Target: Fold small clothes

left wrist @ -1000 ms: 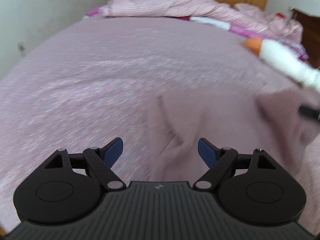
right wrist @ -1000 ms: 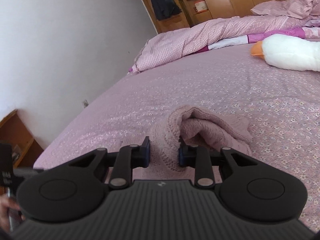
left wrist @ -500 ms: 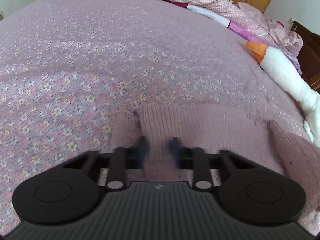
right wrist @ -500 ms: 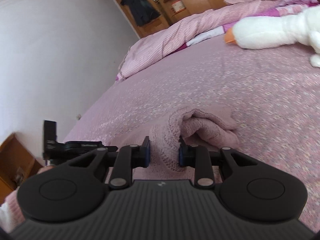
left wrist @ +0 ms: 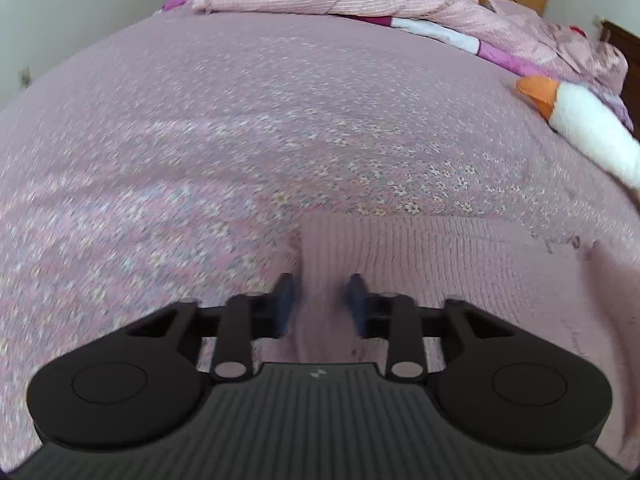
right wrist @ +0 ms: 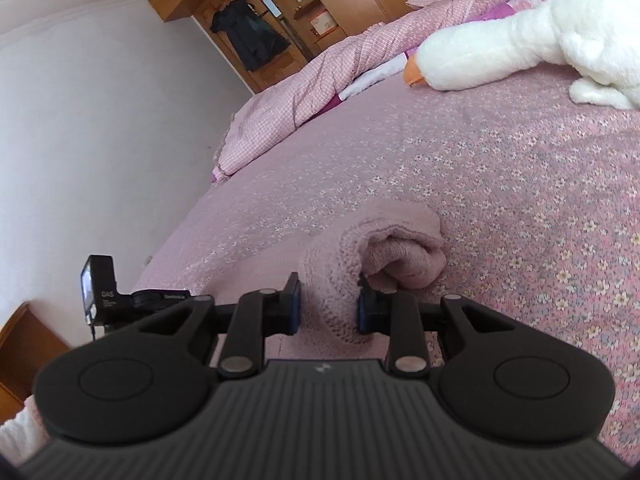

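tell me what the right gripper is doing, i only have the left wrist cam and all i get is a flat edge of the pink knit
Observer: The right gripper is shut on a thick bunched fold of the pink knit garment.
Operator: is the rest flat on that side too
Observer: No. Just beyond the jaws it is rolled into a lump resting on the floral bedspread, and the white plush goose lies farther up the bed, apart from it.
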